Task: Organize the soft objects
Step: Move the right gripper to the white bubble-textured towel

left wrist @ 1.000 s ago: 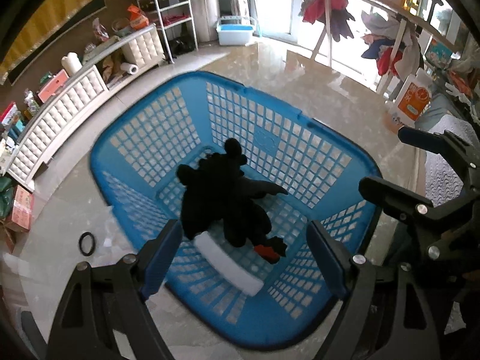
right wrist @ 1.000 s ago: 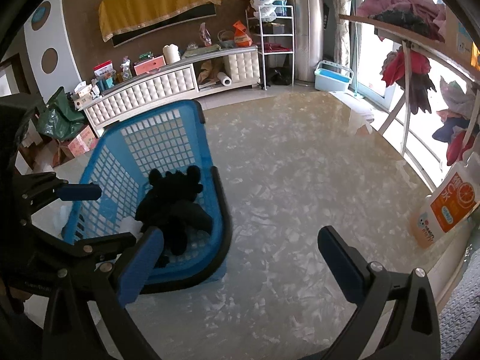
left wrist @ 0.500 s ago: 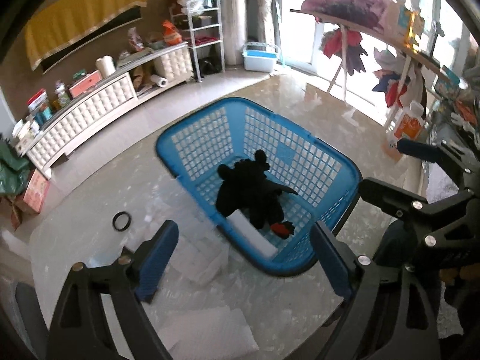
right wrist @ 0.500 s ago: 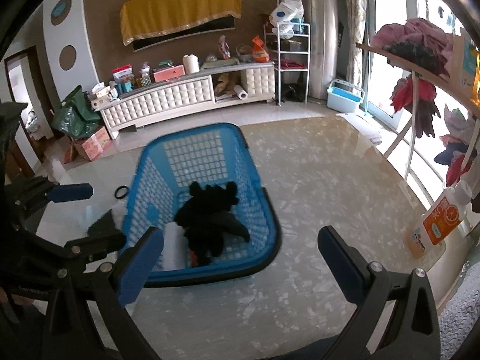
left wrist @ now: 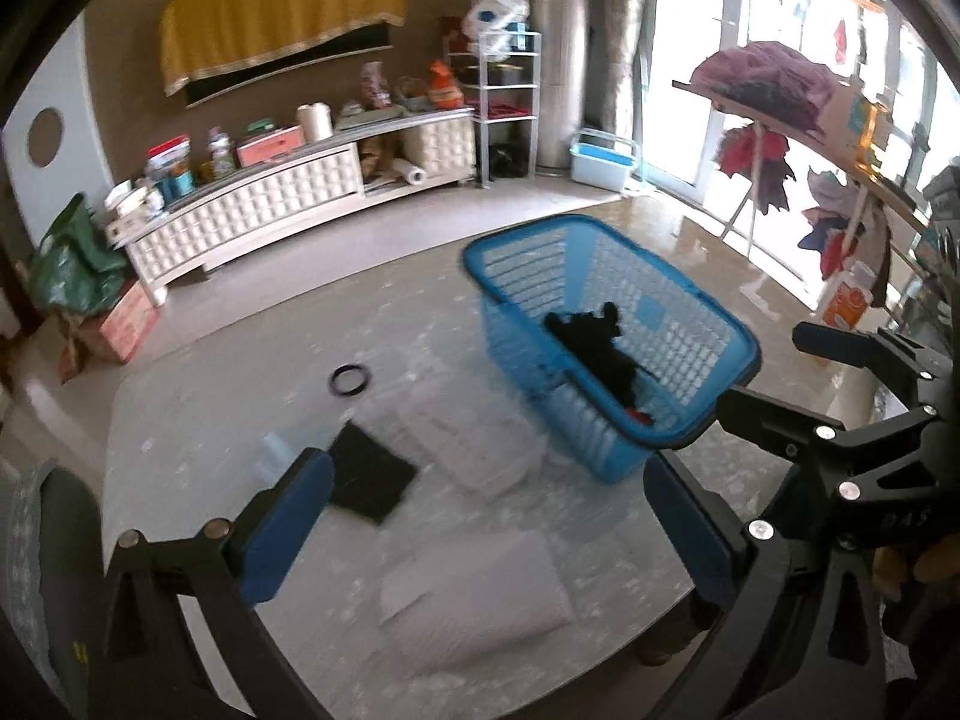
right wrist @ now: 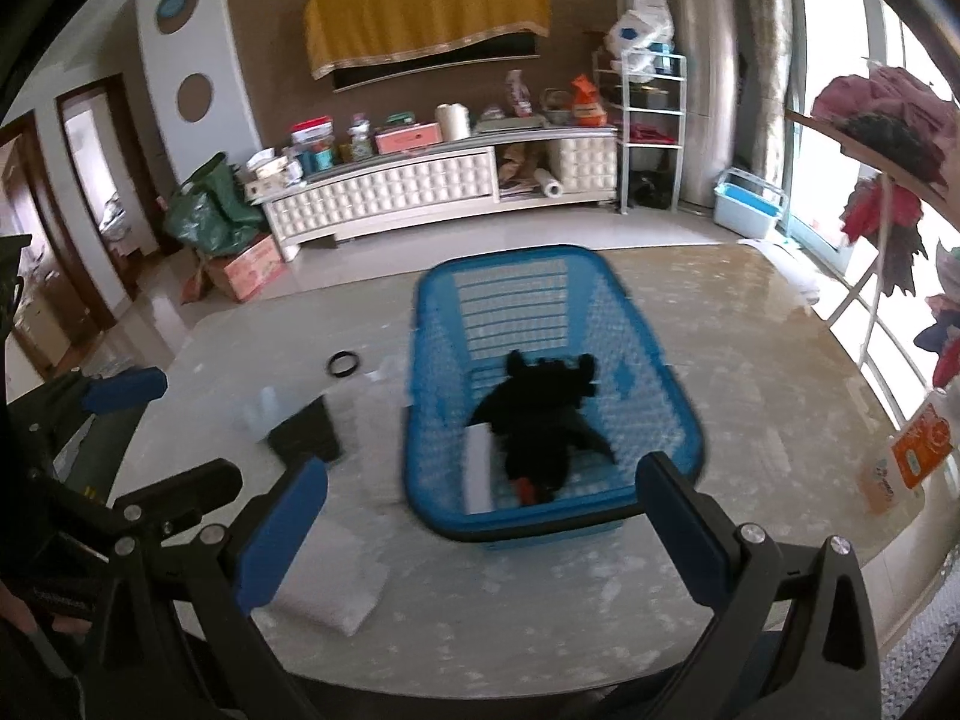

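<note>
Left wrist view shows the left gripper [left wrist: 483, 516] above the table [left wrist: 180, 408], its fingers wide apart and holding nothing. Between them lie a black cloth [left wrist: 369, 474] and two white cloths, one [left wrist: 474, 450] just beside the basket [left wrist: 606, 276] and one [left wrist: 474, 594] nearer to the camera. The basket stands on the table and holds a black plush toy [left wrist: 594, 348]. A ring [left wrist: 349, 379] lies left of the basket. Right wrist view shows the right gripper [right wrist: 480, 531], also with fingers apart and empty, above the near rim of the basket [right wrist: 432, 324]. Inside, a folded white cloth [right wrist: 479, 471] lies beside the toy [right wrist: 540, 420].
</note>
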### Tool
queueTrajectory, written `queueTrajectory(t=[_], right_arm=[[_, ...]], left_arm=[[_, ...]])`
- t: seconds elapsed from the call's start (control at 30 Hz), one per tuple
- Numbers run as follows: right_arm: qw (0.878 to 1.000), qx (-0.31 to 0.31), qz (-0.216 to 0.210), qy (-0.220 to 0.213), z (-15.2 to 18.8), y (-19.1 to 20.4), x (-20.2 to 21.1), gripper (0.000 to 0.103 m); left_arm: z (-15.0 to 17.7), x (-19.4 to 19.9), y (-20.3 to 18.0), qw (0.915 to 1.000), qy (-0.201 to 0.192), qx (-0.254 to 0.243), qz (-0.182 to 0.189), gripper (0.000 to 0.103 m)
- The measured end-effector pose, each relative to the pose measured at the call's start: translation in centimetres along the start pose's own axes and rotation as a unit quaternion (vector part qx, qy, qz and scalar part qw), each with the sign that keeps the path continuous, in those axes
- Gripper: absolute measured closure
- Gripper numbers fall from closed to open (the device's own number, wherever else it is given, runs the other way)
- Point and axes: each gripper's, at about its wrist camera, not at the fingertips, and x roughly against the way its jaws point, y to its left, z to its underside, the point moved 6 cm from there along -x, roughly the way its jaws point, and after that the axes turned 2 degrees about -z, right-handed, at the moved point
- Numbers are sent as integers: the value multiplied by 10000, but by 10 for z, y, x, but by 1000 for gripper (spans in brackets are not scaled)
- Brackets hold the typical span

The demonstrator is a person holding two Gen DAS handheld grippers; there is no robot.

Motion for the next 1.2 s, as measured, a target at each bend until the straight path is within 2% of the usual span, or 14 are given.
queueTrajectory(t=[0.13, 0.5, 0.97, 1.2], right_arm=[[9997, 177, -153, 111, 4, 24, -5, 0], [9967, 630, -420, 291, 19, 76, -18, 0], [9844, 1053, -843, 1129, 70, 129, -67, 0], [9748, 1081, -1072, 1628, 88, 152, -93, 0]], left_arm=[[16, 10, 24, 9996, 50, 159, -240, 0], [66, 28, 69, 9971, 201, 540, -500, 0], [146, 8, 113, 9881, 860, 1128, -602, 0], [168, -12, 131, 9810, 1135, 1381, -750, 0]])
